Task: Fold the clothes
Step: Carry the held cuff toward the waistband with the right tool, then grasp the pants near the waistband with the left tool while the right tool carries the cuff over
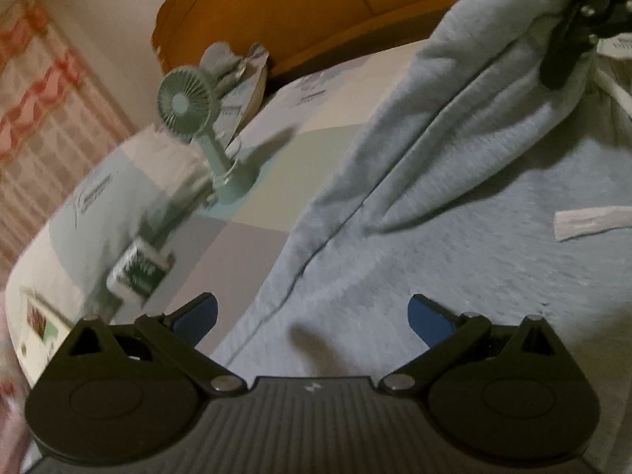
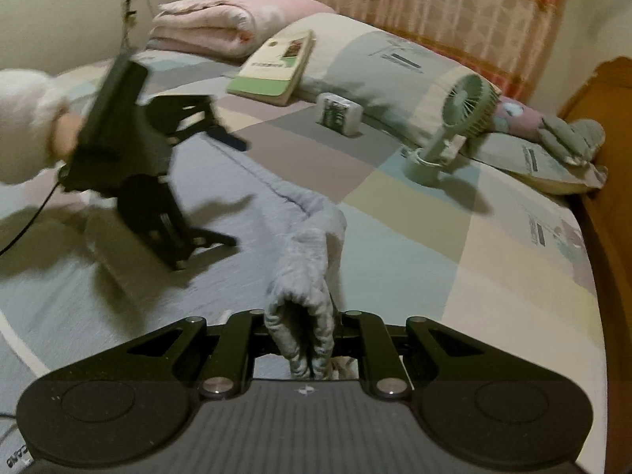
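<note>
- Step in hand, as I judge it: one sleeve or side flap of the grey garment (image 2: 308,252) is being carried across the body for a fold, with the rest of the piece lying flat on the bed.
- The right gripper (image 2: 306,339) is clenched on a bunched, rolled end of that grey cloth; in the right wrist view the fabric rises from the lower centre of the frame between the jaws and trails away toward the middle.
- In the left wrist view the same lifted flap runs up to the upper right corner, where the right gripper (image 1: 568,39) pinches it.
- The left gripper (image 1: 312,316) is released: its blue pads (image 1: 430,316) stand wide apart at the bottom of the frame with nothing between them, hovering over the flat cloth.
- In the right wrist view the left gripper (image 2: 221,181) shows blurred at the left, held by a hand (image 2: 65,134) in a pale fluffy sleeve.
- The next move likely calls for laying the held flap flat over the garment's body and letting go, perhaps with the free gripper pinning or smoothing the fold line.
- The garment looks like soft, thick grey fleece with a stitched seam and a white drawstring (image 1: 588,217) at the right.
- A small fan (image 2: 454,126) stands on the patchwork bedspread (image 2: 493,276) near the cloth's far edge; a wide swing could knock it.
</note>
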The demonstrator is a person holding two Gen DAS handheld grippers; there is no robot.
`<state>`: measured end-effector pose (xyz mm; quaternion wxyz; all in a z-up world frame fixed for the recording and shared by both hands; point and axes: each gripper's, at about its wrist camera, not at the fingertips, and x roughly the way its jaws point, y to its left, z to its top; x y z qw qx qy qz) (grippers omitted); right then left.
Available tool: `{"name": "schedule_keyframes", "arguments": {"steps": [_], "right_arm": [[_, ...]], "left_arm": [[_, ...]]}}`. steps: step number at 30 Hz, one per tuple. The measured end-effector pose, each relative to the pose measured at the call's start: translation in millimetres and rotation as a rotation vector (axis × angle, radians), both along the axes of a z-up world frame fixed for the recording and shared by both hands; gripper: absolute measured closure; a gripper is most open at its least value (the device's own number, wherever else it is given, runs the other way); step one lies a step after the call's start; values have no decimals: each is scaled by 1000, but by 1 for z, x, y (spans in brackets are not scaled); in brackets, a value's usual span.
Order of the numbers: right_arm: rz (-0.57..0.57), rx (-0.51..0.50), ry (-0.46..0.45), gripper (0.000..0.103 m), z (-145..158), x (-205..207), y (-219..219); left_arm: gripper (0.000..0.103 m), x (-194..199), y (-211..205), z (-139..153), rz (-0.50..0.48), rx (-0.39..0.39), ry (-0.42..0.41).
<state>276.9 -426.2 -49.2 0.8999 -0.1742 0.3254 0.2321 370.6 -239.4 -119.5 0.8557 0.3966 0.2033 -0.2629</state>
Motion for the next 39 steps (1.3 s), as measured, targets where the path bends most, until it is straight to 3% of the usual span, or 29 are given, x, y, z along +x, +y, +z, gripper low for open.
{"name": "schedule_keyframes", "arguments": {"steps": [8,18,28,30,34,37,39], "right_arm": [[132,-100,-10,86,-6,-35,27],[249,-147,20,85,-11,-66,38],[264,-152,80,85,-26,-72,37],[258,-145,88,85,-28,-73,34],[241,-127,96,85,-31,-74,29],[228,-118,93,85,-30,-70,27],[217,-113,82,85,-28,-70,26]], "left_arm": [[1,-6,-7,-11,-51,79,-139],[1,-22,-12,-16,-105,138,-237],[2,-48,-4,-27,-378,382,-466],[11,-51,-2,-30,-396,406,-458],[61,-58,-5,-38,-419,429,-339],[84,-62,-8,-40,-423,450,-287],[89,-62,-8,-35,-413,445,-261]]}}
